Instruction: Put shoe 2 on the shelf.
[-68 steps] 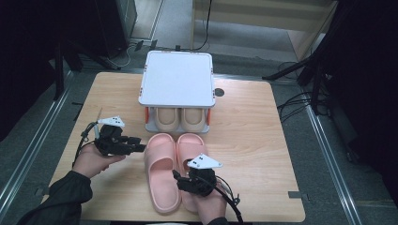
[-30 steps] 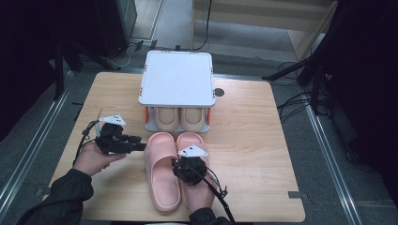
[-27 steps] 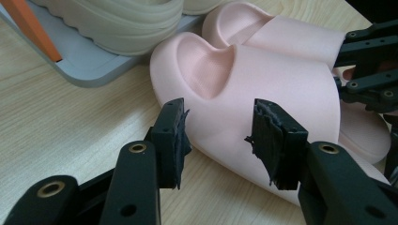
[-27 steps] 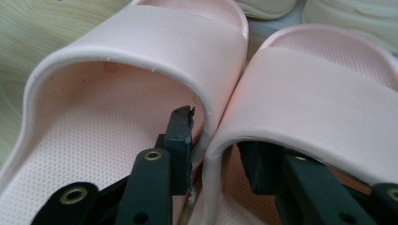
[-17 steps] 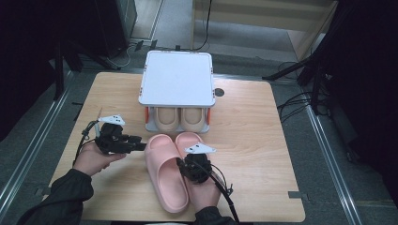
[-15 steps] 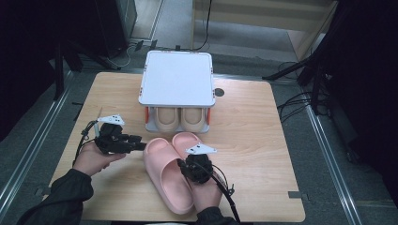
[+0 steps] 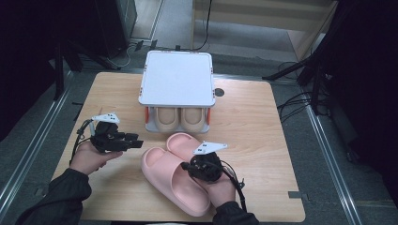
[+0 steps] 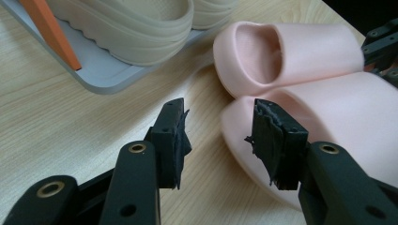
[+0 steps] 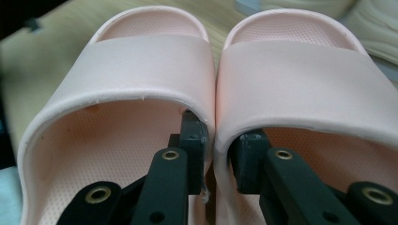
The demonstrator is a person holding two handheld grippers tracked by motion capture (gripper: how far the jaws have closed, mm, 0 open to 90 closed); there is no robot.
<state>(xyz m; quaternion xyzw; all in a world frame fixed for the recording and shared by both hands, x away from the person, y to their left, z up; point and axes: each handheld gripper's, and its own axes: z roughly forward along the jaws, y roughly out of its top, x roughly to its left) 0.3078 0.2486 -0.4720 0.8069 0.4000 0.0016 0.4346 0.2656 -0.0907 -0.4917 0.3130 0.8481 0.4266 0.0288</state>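
— Where are the pink slippers [image 7: 176, 171]?
— Near edge of the desk [image 7: 263, 126], side by side. The right tool [image 9: 215, 154] clamps their two touching inner walls together.
— And the left tool [image 8: 218, 140]?
— Jaws apart, empty, just left of the slippers' toes. Farther off, beige slippers [image 7: 180, 118] sit on a rack [image 7: 177, 77]. No readable writing anywhere.

No text, label, brand, number or sign can be read anywhere in these pictures.
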